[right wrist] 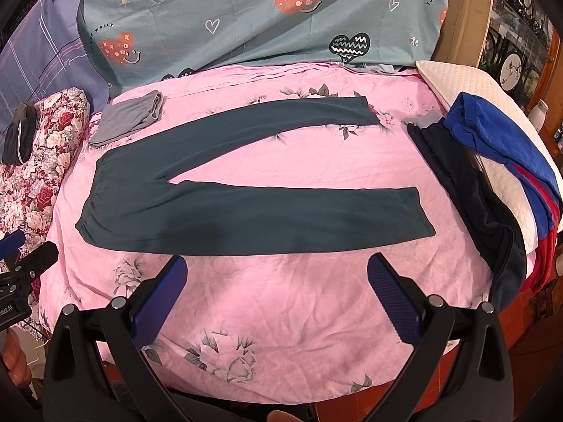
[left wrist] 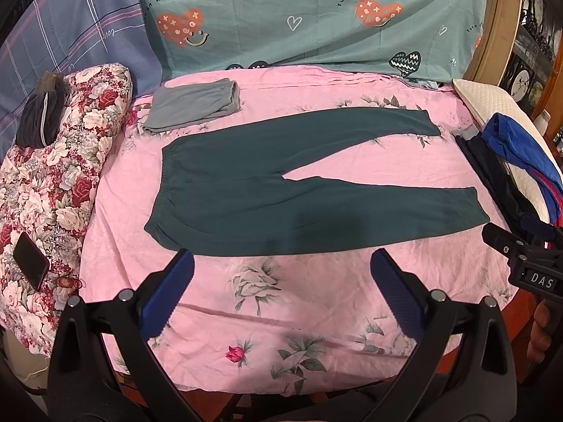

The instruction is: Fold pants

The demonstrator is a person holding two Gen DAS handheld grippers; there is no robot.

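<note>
While both grippers, left [left wrist: 281,267] and right [right wrist: 276,272], hover wide open and empty, the pants [left wrist: 267,183] lie flat just beyond them, waistband left, legs splayed right.

Pants [left wrist: 246,190] matt soft knit; pink sheet [left wrist: 316,316] crinkled cotton-like cloth; gripper pads [right wrist: 394,302] textured (ribbed, rubbery-looking).

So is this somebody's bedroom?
Probably a bedroom: the pants lie on a bed with a pink floral sheet, a white pillow sits at one side, and a floral quilt at the other.
</note>
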